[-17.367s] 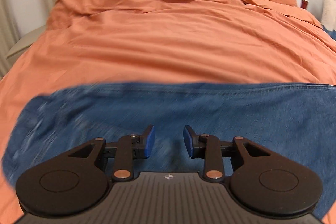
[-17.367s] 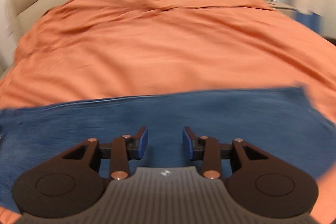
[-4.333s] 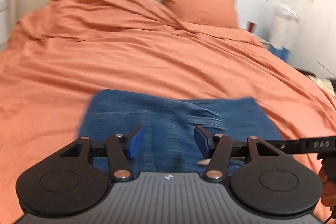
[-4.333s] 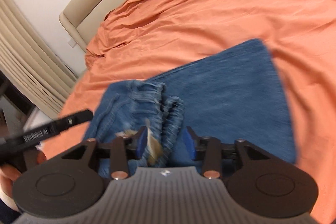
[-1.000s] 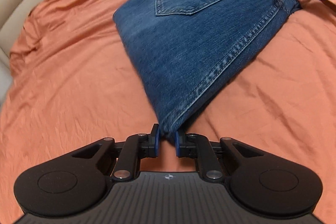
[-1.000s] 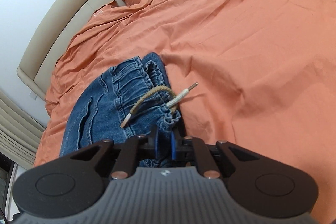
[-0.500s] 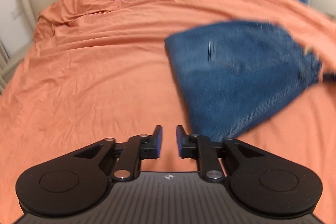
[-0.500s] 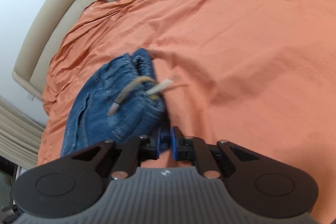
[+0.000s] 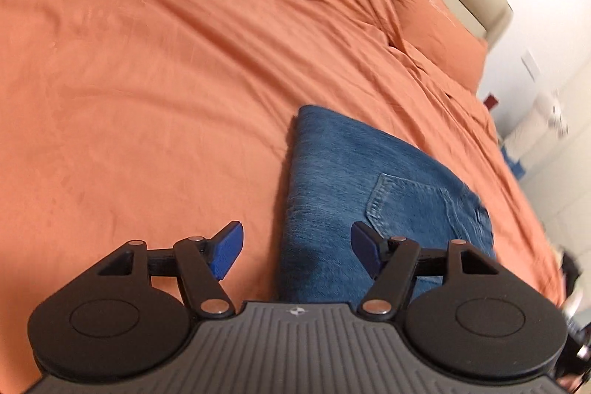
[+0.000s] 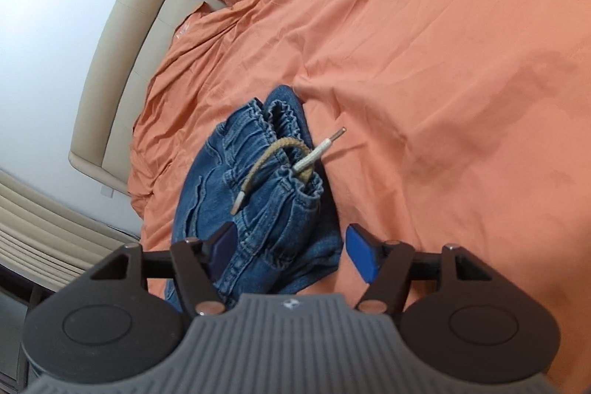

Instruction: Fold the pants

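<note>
1. The pants (image 9: 362,194) lie on the bed (image 9: 155,91) as a compact folded denim bundle. In the left wrist view they sit at 3 to 5 o'clock of frame centre, back pocket (image 9: 410,205) facing up, one folded edge running straight toward 12 o'clock.
2. In the right wrist view the same bundle shows its elastic waistband end (image 10: 273,124). The layers are stacked and gathered; the drawstring (image 10: 284,157) loops out loose toward 1 o'clock.
3. Left hand-held gripper (image 9: 295,250): jaws spread wide, nothing between them. The left blue pad is over bare sheet, the right pad over denim at the near corner. Contact with the cloth: cannot tell.
4. Right hand-held gripper (image 10: 286,252): jaws spread wide, straddling the near waistband corner and pinching nothing.
5. Judgement: folding looks essentially complete. The bundle holds a tidy outline and neither tool grips it.
6. Possibly left: tucking in the drawstring and squaring the bunched waistband layers, which look less flat than the pocket side. Otherwise only withdrawal of both tools.
7. A pillow (image 9: 432,21) lies at 1 o'clock by the headboard (image 10: 122,36), well apart from the pants.
</note>
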A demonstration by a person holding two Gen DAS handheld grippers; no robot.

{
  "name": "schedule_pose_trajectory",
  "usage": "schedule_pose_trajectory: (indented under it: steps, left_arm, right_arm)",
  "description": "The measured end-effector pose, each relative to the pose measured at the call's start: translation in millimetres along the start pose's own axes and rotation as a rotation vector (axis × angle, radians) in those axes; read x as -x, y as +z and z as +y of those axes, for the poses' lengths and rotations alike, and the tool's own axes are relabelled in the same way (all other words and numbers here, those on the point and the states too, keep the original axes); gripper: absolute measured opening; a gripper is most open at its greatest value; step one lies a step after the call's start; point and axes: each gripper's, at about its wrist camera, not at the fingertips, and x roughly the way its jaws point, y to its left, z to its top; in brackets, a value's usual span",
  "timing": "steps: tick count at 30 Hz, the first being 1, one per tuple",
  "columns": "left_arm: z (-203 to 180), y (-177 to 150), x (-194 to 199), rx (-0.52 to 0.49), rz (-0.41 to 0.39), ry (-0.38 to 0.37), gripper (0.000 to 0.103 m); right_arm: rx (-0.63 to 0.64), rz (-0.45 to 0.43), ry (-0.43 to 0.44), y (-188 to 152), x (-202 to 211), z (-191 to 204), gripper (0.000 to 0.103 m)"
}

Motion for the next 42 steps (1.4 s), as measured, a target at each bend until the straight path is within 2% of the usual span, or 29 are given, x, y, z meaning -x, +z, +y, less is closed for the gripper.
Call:
schedule_pose_trajectory:
  steps: [6,11,14,16,19,20,24,27,31,35,42]
  left_arm:
    - [36,0,-37,0.174,0.035,-0.097,0.078]
    - [37,5,-60,0.148,0.052,-0.162,0.078]
    - [34,12,-72,0.126,0.067,-0.191,0.076]
    - [31,15,-81,0.116,0.08,-0.205,0.07]
    - [31,18,-93,0.125,0.095,-0.224,0.056]
    - [30,19,-96,0.128,0.1,-0.226,0.048]
    - [24,20,-98,0.122,0.098,-0.204,0.03]
    - [12,20,-87,0.05,0.084,-0.17,0.016]
    - [-11,26,-71,-0.052,0.068,-0.117,0.012]
    - [-33,29,-47,-0.134,0.046,-0.097,0.011]
    - [-45,17,6,-0.221,0.091,-0.031,0.011]
  right_arm:
    - [-0.01,0.016,-0.001,6,-27,-7,0.062]
    - [-0.073,0.031,0.043,13,-44,-18,0.059]
    - [-0.06,0.036,0.052,15,-53,-16,0.058]
    - [-0.05,0.039,0.061,16,-59,-15,0.056]
    - [-0.044,0.039,0.076,18,-64,-16,0.052]
    - [-0.044,0.038,0.078,19,-65,-17,0.05]
    - [-0.028,0.033,0.081,18,-67,-14,0.04]
    - [0.0,0.021,0.081,16,-63,-10,0.032]
    - [0.05,0.004,0.078,17,-55,2,0.027]
    - [0.105,-0.008,0.073,15,-39,21,0.025]
    - [0.137,0.037,0.052,-12,-7,50,0.025]
